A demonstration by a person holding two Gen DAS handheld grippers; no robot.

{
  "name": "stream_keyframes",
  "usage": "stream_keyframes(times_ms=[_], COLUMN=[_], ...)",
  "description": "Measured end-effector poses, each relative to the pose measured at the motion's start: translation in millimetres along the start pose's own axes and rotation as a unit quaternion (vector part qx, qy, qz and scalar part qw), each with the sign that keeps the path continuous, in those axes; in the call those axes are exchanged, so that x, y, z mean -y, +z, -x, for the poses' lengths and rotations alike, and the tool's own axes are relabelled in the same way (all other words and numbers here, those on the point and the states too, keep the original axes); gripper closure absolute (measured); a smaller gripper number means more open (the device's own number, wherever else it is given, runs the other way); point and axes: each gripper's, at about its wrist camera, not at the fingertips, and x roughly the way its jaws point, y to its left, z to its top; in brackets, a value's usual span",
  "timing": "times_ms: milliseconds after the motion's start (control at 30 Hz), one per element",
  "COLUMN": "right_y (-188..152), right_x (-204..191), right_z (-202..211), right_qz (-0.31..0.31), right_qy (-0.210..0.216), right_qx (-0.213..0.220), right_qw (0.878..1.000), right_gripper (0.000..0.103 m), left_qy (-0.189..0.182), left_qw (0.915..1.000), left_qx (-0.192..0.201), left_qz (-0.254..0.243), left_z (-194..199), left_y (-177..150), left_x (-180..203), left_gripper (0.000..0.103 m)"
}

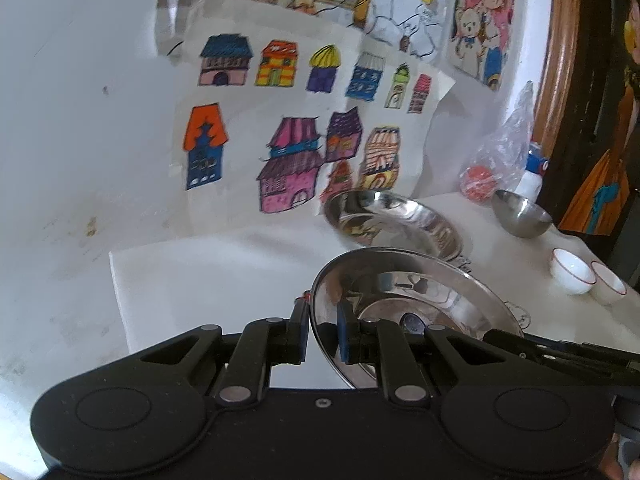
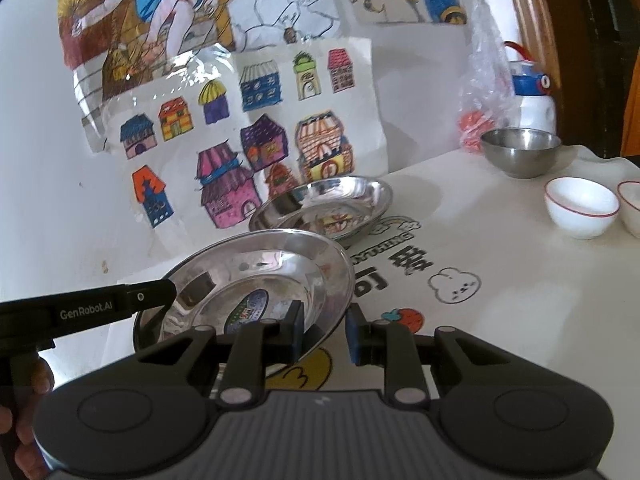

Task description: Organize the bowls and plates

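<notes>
A shiny steel plate (image 1: 420,300) (image 2: 248,276) with a label at its centre hangs tilted above the table, held from both sides. My left gripper (image 1: 323,320) is shut on its left rim; its black finger (image 2: 152,296) shows in the right wrist view. On the opposite rim my right gripper (image 2: 326,332) is shut, one pad inside the plate and one outside. A second steel plate (image 1: 392,220) (image 2: 328,204) lies on the table just beyond. Farther right stand a steel bowl (image 1: 520,214) (image 2: 520,152) and two white red-rimmed cups (image 1: 572,272) (image 2: 580,204).
The table wears a white cloth (image 2: 500,320) printed with cartoons. Coloured drawings (image 2: 248,120) hang on the wall behind it. A plastic bag (image 2: 484,100) and a white bottle (image 2: 534,96) stand at the back right corner. A person's hand (image 2: 24,380) grips the left tool.
</notes>
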Motion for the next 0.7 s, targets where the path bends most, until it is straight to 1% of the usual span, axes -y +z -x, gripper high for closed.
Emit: stream_keyframes(times_ms=[367,700], right_y=[10.3,39.4], right_x=[16.7,22.3], right_z=[2.9,-20.9], right_qz=[0.0,0.019], right_qy=[-0.017,-0.024], right_qx=[0.022,0.035], right_qw=[1.0,0.999], right_gripper=[0.078,0.078], left_qy=[-0.016,-0.019], left_qw=[0.9998,0.9995], left_qx=[0.011,0.023], left_qz=[-0.002,0.01], left_z=[-5.3,-25.0], left_y=[8.6,26.9], left_x=[24.1,35.7], left_gripper=[0.088,0.088])
